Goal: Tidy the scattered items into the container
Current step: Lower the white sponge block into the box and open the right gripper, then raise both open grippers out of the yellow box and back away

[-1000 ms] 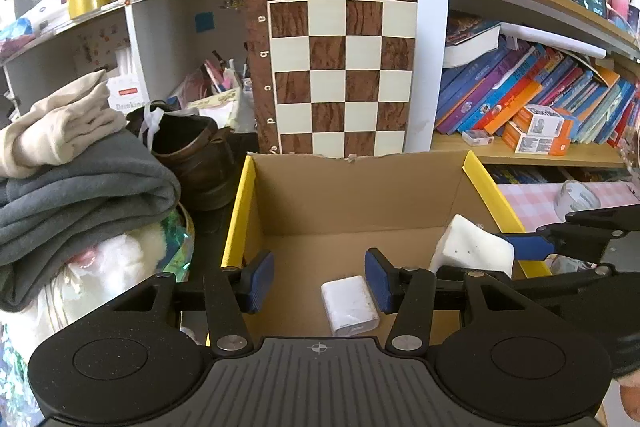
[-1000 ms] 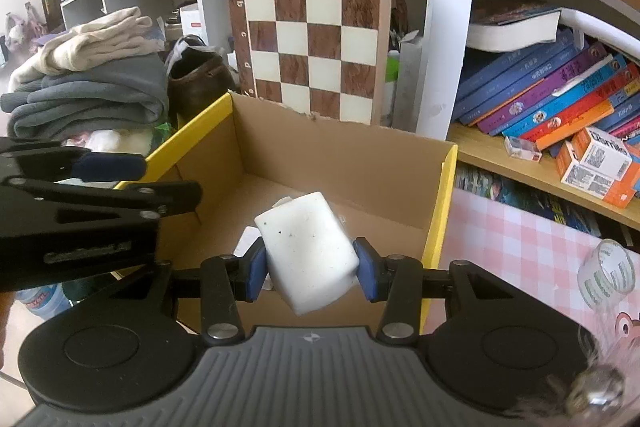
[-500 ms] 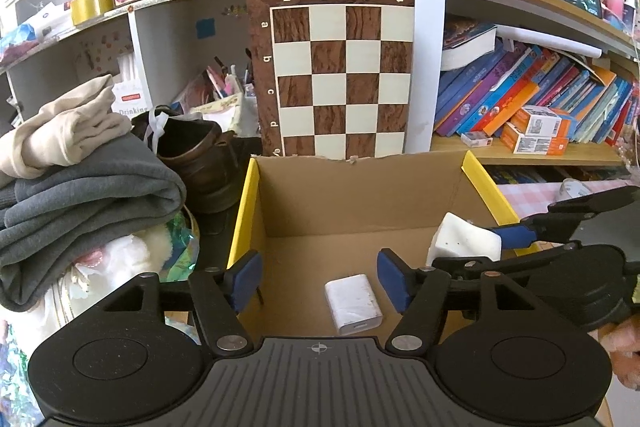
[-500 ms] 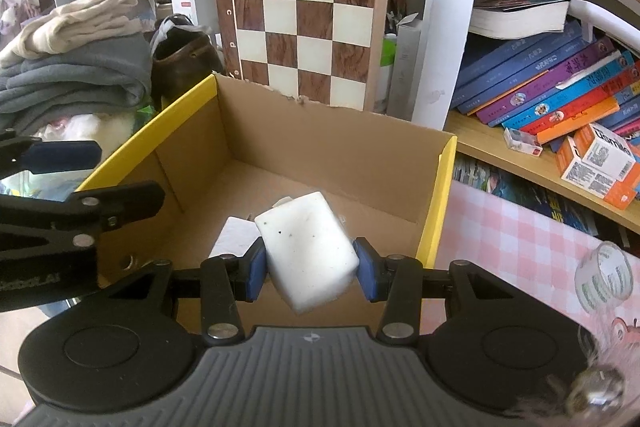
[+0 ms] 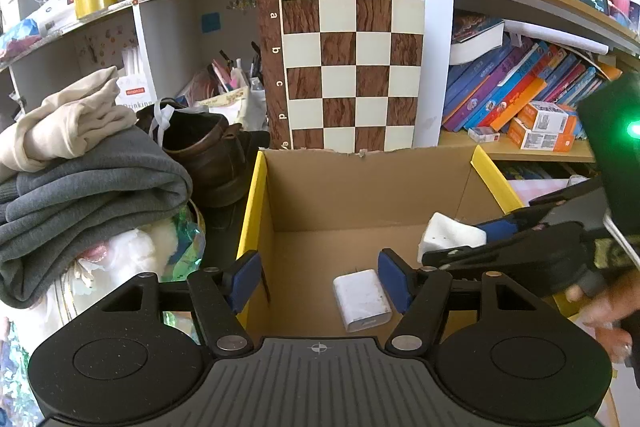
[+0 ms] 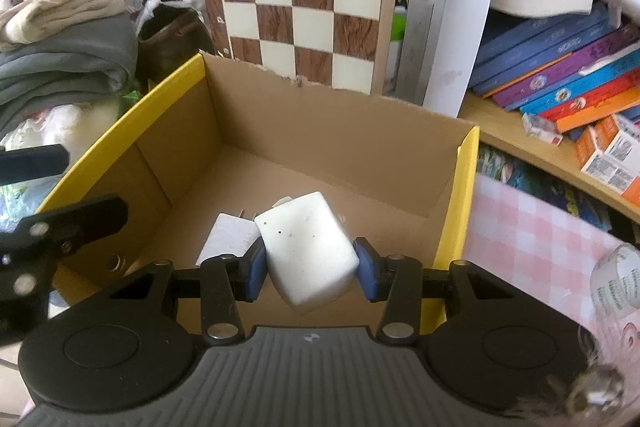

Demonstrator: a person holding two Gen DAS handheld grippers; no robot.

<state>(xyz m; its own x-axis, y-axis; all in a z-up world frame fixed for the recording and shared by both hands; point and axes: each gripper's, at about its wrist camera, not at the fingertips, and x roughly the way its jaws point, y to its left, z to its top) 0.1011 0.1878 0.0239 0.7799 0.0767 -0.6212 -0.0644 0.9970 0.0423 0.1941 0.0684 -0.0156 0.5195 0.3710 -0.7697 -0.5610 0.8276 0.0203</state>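
Our right gripper [image 6: 308, 267] is clamping a white block [image 6: 310, 247] between its blue fingers [image 6: 256, 267], holding it tilted above the floor of the cardboard box [image 6: 332, 131]. Our left gripper [image 5: 320, 279] is hanging spread and empty over the box, a white charger [image 5: 362, 301] lying just beside its right finger.

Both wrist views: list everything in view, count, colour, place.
box: 1, brown with yellow rims, centre
adapter: 1, white, flat on box floor
block: 1, white, over box, in right gripper
chessboard: 1, brown and cream, upright behind box
clothes: 1 pile, grey and beige, left of box
shoe: 1, brown, left of box
books: many, multicoloured, shelf right
left gripper: 1, black, open, empty
right gripper: 1, black, shut on block
hand: 1, far right
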